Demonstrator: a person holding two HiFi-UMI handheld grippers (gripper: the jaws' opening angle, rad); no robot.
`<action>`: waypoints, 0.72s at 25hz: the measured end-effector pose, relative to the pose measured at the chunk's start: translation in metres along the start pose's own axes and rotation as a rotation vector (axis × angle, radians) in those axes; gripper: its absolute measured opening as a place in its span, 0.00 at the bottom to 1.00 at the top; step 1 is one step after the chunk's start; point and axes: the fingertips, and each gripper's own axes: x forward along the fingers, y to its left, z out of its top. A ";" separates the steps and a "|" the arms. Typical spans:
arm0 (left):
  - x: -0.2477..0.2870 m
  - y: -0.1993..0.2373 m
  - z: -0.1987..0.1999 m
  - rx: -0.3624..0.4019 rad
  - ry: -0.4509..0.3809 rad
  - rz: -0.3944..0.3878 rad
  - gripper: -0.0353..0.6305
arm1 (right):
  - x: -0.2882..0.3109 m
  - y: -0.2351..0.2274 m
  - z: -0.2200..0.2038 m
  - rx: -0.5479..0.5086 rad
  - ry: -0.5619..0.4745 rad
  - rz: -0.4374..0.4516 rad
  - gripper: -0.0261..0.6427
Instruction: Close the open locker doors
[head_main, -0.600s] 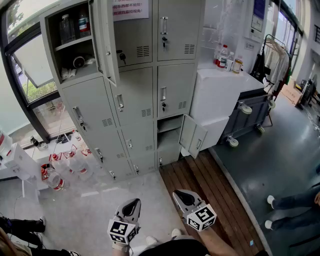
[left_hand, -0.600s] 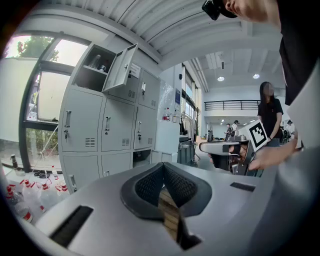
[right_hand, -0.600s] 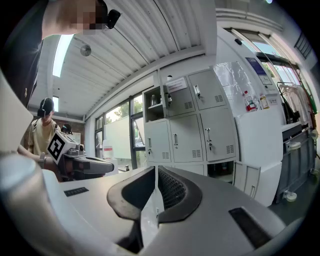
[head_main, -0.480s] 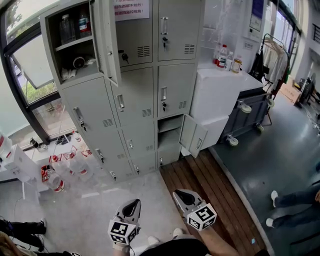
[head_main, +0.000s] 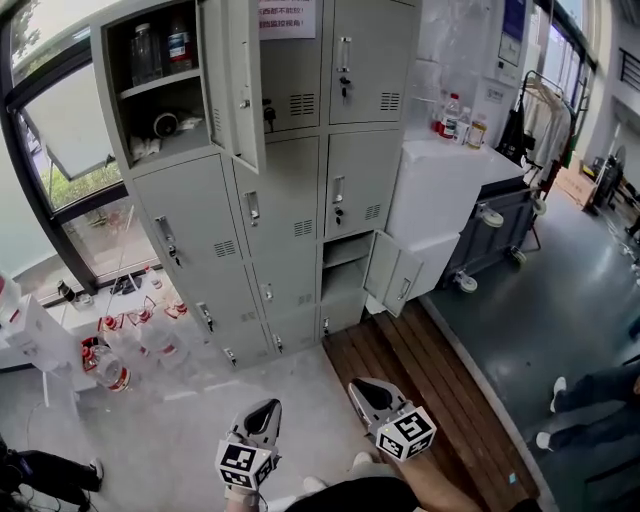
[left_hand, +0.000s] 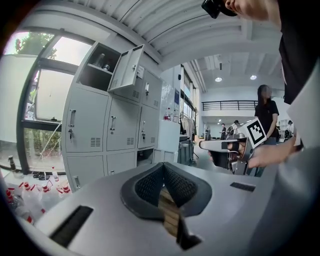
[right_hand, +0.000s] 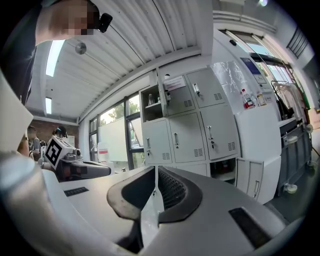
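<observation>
So, a grey sheet-metal locker bank (head_main: 300, 200) is set against the wall, all flat panels with little louvred vents and slim handles. Two doors are found hanging open. The upper door (head_main: 240, 90) at the top left of the locker bank is swung out toward the room, and glass and plastic bottles (head_main: 178, 45) can be seen on the shelves behind it. The lower door (head_main: 398, 283), in the right column of the locker bank near the bottom, is angled out to the right.

In front of the locker bank, the floor is split three ways:
- Pale speckled floor (head_main: 180, 420) is seen on the left.
- A strip of brown wooden planks (head_main: 430, 380) runs below the lower door.
- Smooth dark grey flooring (head_main: 560, 300) is seen further right.

A big dark-framed window (head_main: 70, 140) is fitted left of the locker bank, and clear plastic bottles (head_main: 140, 330) are clustered on the floor under it. A boxy white cabinet (head_main: 445, 190) is butted against the locker bank's right side, with small bottles (head_main: 455, 115) on top.

The left gripper (head_main: 266, 410) and right gripper (head_main: 362, 388) are held well short of the locker bank. Both are closed with nothing pinched, their ribbed black pads pressed together.
</observation>
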 end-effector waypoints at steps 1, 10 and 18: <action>0.001 0.002 -0.002 0.000 0.002 -0.005 0.08 | 0.003 0.000 -0.002 -0.002 0.008 -0.002 0.11; 0.052 0.024 -0.004 0.000 0.024 -0.013 0.08 | 0.044 -0.049 -0.006 0.039 0.010 -0.015 0.11; 0.137 0.063 0.028 0.018 0.024 0.057 0.08 | 0.120 -0.123 0.025 0.007 -0.017 0.072 0.11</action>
